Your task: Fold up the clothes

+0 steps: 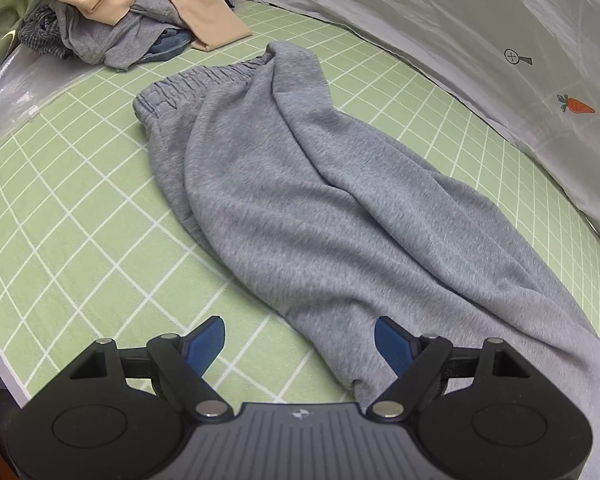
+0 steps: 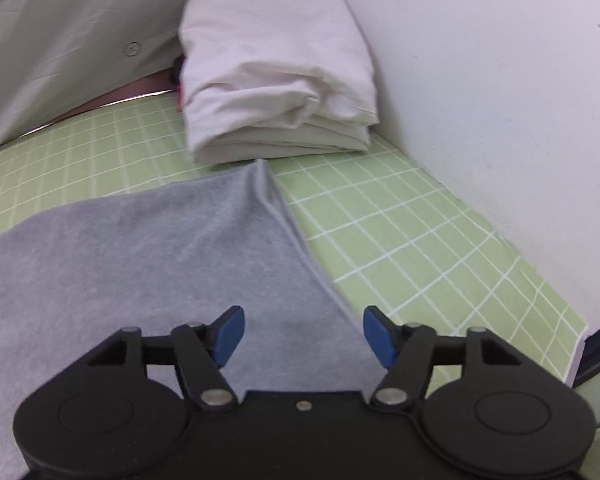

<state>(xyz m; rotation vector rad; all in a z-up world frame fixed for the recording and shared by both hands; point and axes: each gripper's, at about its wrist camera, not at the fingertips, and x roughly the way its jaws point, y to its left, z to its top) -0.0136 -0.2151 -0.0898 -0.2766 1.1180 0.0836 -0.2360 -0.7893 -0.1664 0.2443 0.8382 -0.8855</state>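
Note:
Grey sweatpants (image 1: 300, 192) lie folded lengthwise on the green checked sheet (image 1: 60, 200), elastic waistband at the far left, legs running toward me. My left gripper (image 1: 300, 344) is open and empty, just above the near edge of a leg. In the right wrist view the grey fabric (image 2: 140, 260) spreads under my right gripper (image 2: 304, 336), which is open and empty over the leg's right edge.
A pile of unfolded clothes (image 1: 120, 20), beige, grey and plaid, sits at the far left. A grey patterned quilt (image 1: 480, 40) runs along the back. A folded white blanket (image 2: 276, 72) lies ahead of the right gripper beside the white wall (image 2: 480, 80).

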